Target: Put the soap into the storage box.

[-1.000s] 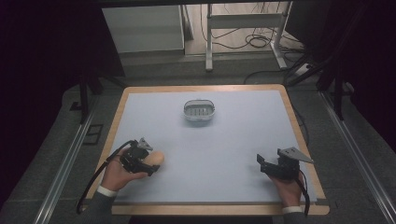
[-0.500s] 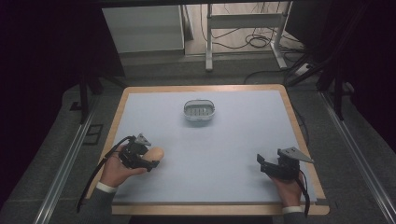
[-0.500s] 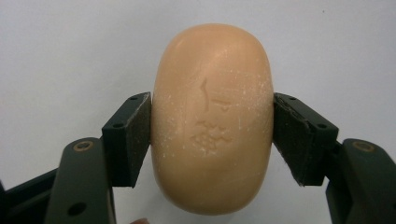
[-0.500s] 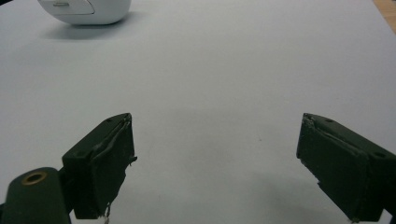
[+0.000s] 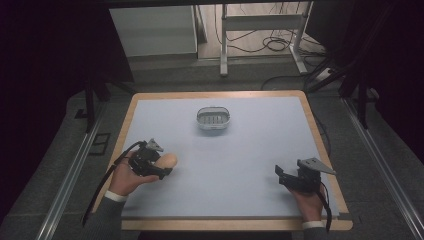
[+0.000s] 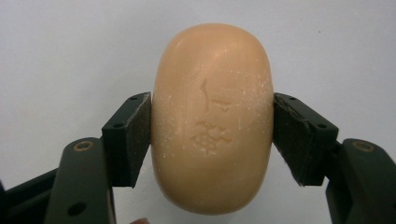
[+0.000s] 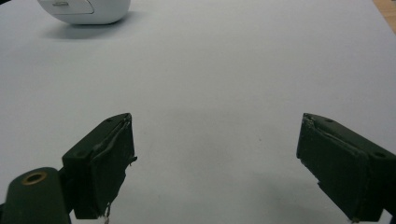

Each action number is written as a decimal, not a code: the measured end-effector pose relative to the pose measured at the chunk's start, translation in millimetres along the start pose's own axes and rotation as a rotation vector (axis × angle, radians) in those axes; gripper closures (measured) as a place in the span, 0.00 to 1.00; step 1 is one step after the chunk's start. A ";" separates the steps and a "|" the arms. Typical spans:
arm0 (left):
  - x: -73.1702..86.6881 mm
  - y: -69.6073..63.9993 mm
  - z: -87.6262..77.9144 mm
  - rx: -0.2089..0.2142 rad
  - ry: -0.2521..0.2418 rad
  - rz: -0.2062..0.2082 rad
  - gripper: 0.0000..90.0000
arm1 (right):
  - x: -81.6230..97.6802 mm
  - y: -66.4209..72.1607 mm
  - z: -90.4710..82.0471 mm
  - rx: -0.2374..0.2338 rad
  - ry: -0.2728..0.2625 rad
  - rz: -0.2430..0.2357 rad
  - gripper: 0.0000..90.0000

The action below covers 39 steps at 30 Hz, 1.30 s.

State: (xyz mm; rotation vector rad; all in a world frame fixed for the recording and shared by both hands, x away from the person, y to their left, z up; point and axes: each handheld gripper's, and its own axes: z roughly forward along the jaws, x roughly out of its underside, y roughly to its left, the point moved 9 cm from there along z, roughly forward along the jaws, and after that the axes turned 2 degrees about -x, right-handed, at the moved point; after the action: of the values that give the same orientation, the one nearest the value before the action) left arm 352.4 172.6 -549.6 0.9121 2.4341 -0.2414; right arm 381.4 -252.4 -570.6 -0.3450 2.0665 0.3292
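A tan oval bar of soap with an embossed mark sits between my left gripper's two black pads, which press on both its sides. In the high view that left gripper is at the table's front left, with the soap poking out toward the middle. My right gripper rests at the front right, held by a hand. In the right gripper view its jaws stand wide apart over bare white tabletop. A white oval soap dish stands at the back centre, also seen as a white dish in the right gripper view.
The white table top has a wooden rim. Metal rails run along both sides on the floor. A desk frame and cables lie beyond the far edge.
The left hand with the soap has shifted slightly; the soap stays in the same grip. The right hand has not moved.
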 end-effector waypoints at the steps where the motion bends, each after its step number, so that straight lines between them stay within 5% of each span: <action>1: -0.6 -0.1 -0.2 0.000 0.000 0.000 0.36 | 0.0 0.0 0.0 0.000 0.000 0.000 0.13; 39: -23.0 1.7 5.1 0.009 0.021 0.027 0.36 | 0.3 -0.5 0.7 0.004 0.006 0.002 0.13</action>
State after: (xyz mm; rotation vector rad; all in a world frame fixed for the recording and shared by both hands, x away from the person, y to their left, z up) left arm 370.2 159.3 -541.6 0.9547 2.4403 -0.2340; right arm 381.9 -252.6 -571.3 -0.3419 2.0734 0.3261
